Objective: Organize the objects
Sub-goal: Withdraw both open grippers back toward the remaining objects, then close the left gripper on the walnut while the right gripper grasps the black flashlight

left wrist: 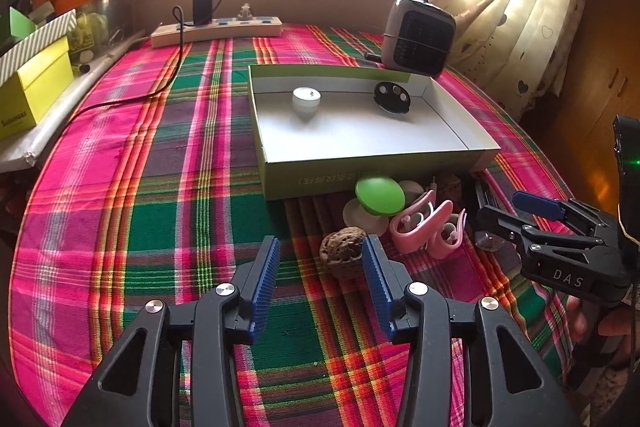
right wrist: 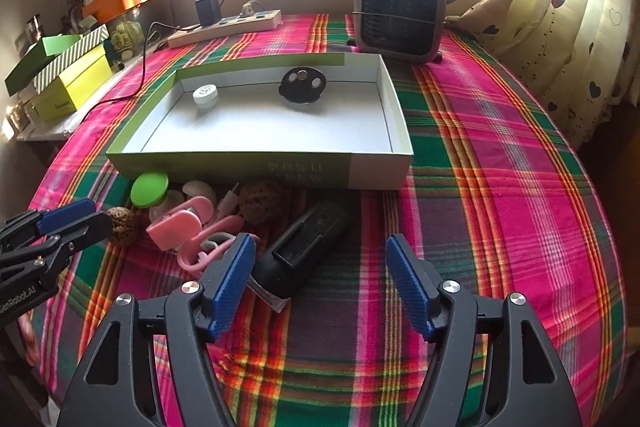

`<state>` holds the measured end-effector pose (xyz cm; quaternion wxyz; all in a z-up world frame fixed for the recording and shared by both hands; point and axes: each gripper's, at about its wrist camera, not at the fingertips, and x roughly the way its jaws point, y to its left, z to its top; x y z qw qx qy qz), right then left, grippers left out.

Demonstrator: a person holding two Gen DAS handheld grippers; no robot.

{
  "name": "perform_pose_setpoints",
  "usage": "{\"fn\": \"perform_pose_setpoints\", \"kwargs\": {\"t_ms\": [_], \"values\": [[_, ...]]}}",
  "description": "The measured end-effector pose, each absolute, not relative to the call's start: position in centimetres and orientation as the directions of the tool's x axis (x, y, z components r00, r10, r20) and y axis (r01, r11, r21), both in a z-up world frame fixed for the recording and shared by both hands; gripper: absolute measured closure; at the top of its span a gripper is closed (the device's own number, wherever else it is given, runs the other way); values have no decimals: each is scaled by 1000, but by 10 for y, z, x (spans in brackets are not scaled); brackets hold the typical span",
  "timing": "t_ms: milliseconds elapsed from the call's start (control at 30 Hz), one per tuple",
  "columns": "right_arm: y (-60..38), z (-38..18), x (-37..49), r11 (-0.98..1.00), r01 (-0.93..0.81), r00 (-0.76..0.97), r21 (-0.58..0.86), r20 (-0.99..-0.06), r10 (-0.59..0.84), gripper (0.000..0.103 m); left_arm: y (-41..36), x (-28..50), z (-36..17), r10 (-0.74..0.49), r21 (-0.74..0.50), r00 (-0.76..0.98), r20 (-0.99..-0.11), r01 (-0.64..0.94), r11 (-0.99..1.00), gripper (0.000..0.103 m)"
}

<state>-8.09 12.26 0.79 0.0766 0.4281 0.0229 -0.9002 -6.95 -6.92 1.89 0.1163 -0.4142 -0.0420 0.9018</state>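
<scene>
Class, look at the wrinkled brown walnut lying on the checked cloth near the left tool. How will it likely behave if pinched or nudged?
The walnut looks round, so a nudge would probably make it roll across the cloth. Its ridged shell looks hard, likely stiff under the left tool. The rough surface should grip the ribbed pads rather than slip.

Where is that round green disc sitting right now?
The round green disc lies on the plaid tablecloth just outside the shallow cardboard box's near wall, toward its left end in the right wrist view, overlapping pale round discs beside the pink plastic clips.

"DAS" on right hand-held gripper; "GenRobot.AI" on left hand-held gripper.
</scene>
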Motion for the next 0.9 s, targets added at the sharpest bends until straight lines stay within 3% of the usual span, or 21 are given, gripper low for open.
{"fn": "perform_pose_setpoints", "kwargs": {"t_ms": [900], "values": [[139,-4,-87,-994,106,-592,24,-802,-82,35,-57,-82,7,233,-142,-595,-770,-196,-970,60]]}}
